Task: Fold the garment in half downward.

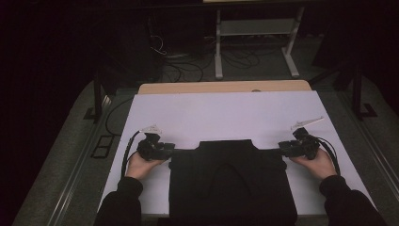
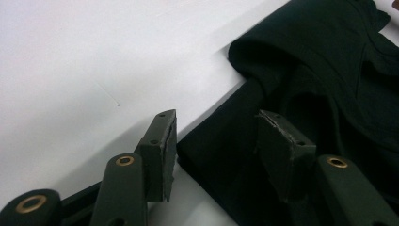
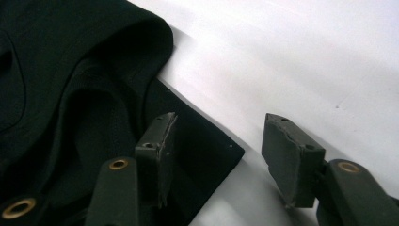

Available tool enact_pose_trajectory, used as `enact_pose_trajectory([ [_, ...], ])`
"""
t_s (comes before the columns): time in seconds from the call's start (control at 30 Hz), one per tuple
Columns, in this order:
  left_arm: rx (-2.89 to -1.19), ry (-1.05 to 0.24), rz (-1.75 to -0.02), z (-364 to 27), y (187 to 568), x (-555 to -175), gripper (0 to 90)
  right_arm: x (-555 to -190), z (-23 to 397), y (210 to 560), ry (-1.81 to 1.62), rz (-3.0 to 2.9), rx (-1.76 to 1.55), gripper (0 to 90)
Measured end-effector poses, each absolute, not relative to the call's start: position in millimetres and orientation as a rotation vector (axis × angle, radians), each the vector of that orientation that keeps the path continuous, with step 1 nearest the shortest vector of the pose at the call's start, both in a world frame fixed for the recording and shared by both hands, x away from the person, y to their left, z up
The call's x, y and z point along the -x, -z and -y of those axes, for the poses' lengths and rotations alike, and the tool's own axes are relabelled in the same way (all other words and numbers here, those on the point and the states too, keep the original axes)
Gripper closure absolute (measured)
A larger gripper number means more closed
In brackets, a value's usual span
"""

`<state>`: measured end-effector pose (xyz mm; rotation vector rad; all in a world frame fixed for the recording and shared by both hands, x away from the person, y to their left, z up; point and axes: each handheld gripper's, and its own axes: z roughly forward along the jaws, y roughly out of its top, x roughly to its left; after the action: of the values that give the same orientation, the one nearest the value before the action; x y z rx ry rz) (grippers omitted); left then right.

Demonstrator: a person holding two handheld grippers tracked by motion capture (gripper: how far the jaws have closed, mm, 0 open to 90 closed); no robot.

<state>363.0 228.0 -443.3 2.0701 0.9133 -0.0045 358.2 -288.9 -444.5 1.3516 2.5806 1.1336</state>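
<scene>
**Soft black garment, a gripper at each sleeve**

I have a black garment (image 1: pixel 233 181) lying flat on the white table (image 1: pixel 226 113), its body near my edge and a folded sleeve stretching out to each side. It looks light and limp, so it will sag and drag if I lift it by one point; I judge the sleeve ends the best places to grip. My left gripper (image 2: pixel 214 136) is about half open, straddling the left sleeve edge, pads not pressing. My right gripper (image 3: pixel 219 141) is likewise half open over the right sleeve corner. I see no containers.
</scene>
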Motion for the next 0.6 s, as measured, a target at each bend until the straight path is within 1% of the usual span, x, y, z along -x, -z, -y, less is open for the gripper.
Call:
enact_pose_trajectory([
  [0.17,-2.082,0.001,-0.918,-226.2,443.4,-362.7,51.5,-357.8,287.6,444.7,-1.124,-2.591,-1.334,50.0],
  [0.3,-2.088,0.007,-0.919,-225.8,444.5,-362.9,55.4,-357.4,287.1,444.8,-1.12,-2.595,-1.328,57.4],
  [0.37,-2.081,0.012,-0.931,-225.6,444.6,-363.4,56.4,-357.7,287.4,444.5,-1.122,-2.59,-1.343,59.0],
  [0.6,-2.087,0.012,-0.947,-224.7,445.2,-363.8,65.2,-358.6,290.5,444.0,-1.133,-2.589,-1.381,72.9],
])
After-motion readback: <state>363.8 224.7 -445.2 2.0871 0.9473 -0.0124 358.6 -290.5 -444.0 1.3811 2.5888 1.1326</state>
